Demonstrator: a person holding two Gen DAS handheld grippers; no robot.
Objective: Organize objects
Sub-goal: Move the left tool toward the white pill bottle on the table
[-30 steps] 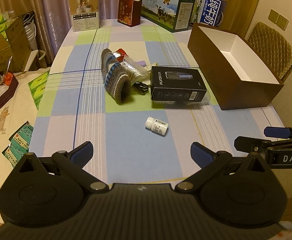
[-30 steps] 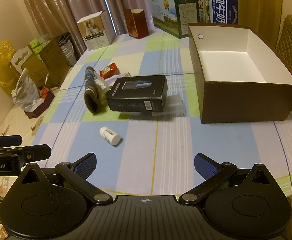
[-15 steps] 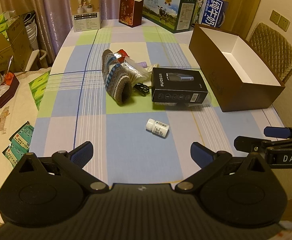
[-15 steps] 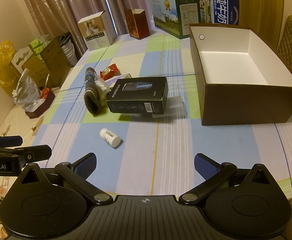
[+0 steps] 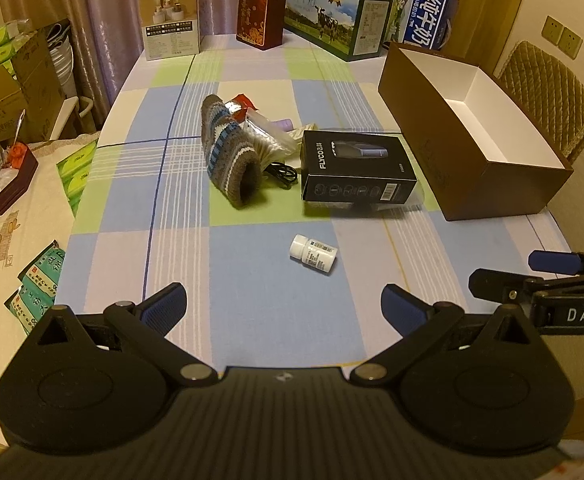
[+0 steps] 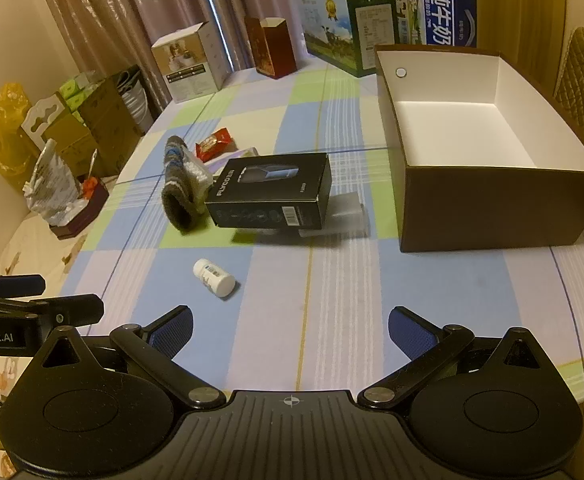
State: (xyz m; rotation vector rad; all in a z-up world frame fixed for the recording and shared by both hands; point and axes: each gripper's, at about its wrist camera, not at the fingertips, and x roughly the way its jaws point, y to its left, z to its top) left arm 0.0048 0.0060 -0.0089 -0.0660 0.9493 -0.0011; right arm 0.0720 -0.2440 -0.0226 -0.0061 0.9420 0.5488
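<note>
A white pill bottle (image 5: 313, 254) (image 6: 214, 277) lies on its side on the checked tablecloth, a short way ahead of both grippers. Behind it a black FLYCO box (image 5: 356, 172) (image 6: 270, 196) rests tilted, next to a striped knitted sock (image 5: 230, 158) (image 6: 177, 182), a clear bag (image 5: 270, 136), a black cable (image 5: 282, 172) and a red snack packet (image 6: 214, 148). An open brown box (image 5: 477, 136) (image 6: 487, 204) with a white inside stands at the right. My left gripper (image 5: 282, 306) and right gripper (image 6: 290, 330) are open and hold nothing, above the near table edge.
Cartons stand along the far table edge: a white one (image 5: 170, 18), a red one (image 5: 260, 14) and two milk cartons (image 5: 337, 10). A padded chair (image 5: 551, 92) stands behind the brown box. Cardboard boxes and bags (image 6: 76, 128) crowd the floor at the left.
Both grippers have drifted slightly; the objects sit a little lower in the left wrist view. Nothing on the table has moved and both grippers stay open.
</note>
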